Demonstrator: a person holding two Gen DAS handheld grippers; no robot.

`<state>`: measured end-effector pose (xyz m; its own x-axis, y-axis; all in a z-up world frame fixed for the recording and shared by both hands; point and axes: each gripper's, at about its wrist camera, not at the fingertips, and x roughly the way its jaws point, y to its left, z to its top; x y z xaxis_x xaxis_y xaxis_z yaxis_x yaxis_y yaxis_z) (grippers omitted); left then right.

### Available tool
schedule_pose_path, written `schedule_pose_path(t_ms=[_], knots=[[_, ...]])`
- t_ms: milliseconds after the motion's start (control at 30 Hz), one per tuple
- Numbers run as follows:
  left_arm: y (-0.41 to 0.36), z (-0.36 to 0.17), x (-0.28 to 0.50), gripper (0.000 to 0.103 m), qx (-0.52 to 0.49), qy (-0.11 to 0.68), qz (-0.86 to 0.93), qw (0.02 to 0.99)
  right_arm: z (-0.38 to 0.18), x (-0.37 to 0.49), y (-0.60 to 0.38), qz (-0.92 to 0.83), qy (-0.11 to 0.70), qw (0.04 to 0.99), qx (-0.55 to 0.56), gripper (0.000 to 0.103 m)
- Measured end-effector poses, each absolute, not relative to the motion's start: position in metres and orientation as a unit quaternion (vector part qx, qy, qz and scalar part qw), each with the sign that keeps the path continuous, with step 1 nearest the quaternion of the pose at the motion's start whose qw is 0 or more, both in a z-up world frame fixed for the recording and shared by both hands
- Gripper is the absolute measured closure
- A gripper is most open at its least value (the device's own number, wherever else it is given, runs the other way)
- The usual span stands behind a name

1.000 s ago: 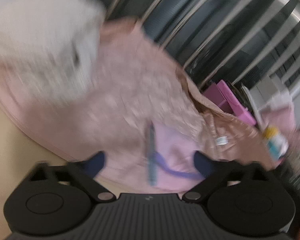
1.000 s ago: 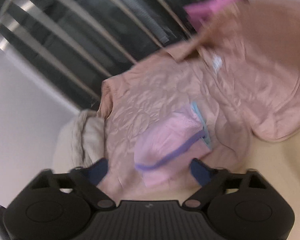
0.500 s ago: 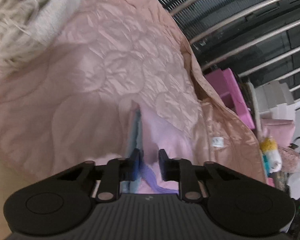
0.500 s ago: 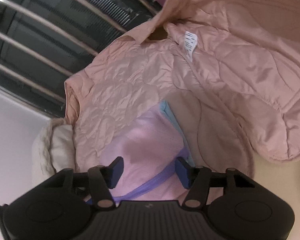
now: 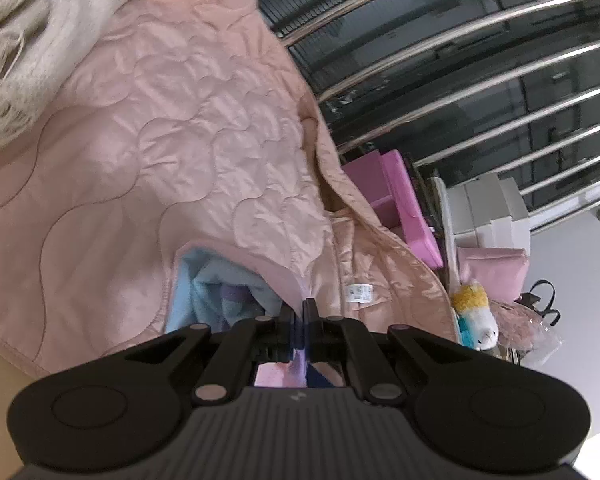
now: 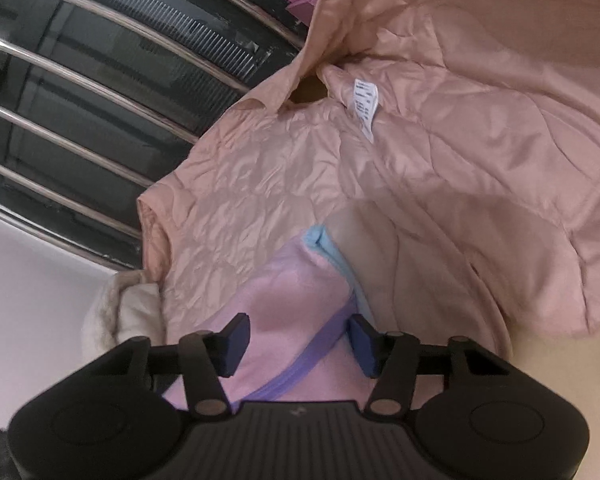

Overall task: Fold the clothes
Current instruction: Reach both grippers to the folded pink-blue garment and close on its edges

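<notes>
the small pink garment (image 6: 288,304) with its purple band lies on the quilted pink jacket (image 5: 172,152), at the jacket's near edge. the left gripper (image 5: 299,312) has its jaws pinched tight on the garment's edge. the right gripper (image 6: 296,340) has its jaws wide apart, straddling the garment without holding it. a white knit (image 5: 24,44) lies beside the jacket's far end.

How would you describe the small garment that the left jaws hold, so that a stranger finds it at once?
Start from the big quilted pink jacket spread over the table. On its lower part lies a small soft garment, lilac-pink with a purple band and a light blue edge. Unlike the shiny jacket and the cream knit beside it, it is matt and multicoloured.
</notes>
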<state>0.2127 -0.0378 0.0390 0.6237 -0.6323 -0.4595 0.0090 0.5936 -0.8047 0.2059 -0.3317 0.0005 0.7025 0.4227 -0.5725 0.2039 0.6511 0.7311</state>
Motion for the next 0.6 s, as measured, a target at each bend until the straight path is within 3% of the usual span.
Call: schedule_pose_path(t_ms=[67, 167, 233, 267, 333, 367, 400, 600], knots=[[-0.038, 0.046, 0.208, 0.1, -0.397, 0.376, -0.198, 0.814, 0.0, 0.211, -0.328, 0.072, 0.375, 0.832, 0.403, 0.088], [-0.034, 0.053, 0.2, 0.1, -0.392, 0.358, -0.201, 0.823, 0.003, 0.215, -0.323, 0.091, 0.369, 0.84, 0.389, 0.088], [-0.03, 0.057, 0.193, 0.1, -0.4, 0.342, -0.211, 0.824, 0.007, 0.218, -0.321, 0.098, 0.366, 0.841, 0.387, 0.08], [-0.029, 0.061, 0.189, 0.1, -0.397, 0.334, -0.215, 0.827, 0.008, 0.22, -0.32, 0.1, 0.365, 0.84, 0.388, 0.067], [-0.028, 0.068, 0.183, 0.1, -0.391, 0.323, -0.219, 0.834, 0.009, 0.225, -0.317, 0.111, 0.363, 0.836, 0.397, 0.067], [-0.027, 0.072, 0.18, 0.1, -0.388, 0.319, -0.221, 0.836, 0.009, 0.227, -0.316, 0.121, 0.36, 0.833, 0.402, 0.074], [-0.026, 0.075, 0.177, 0.1, -0.384, 0.315, -0.223, 0.839, 0.01, 0.229, -0.315, 0.13, 0.357, 0.83, 0.408, 0.1], [-0.012, 0.098, 0.156, 0.1, -0.377, 0.301, -0.223, 0.847, 0.042, 0.208, -0.308, 0.179, 0.322, 0.836, 0.407, 0.103]])
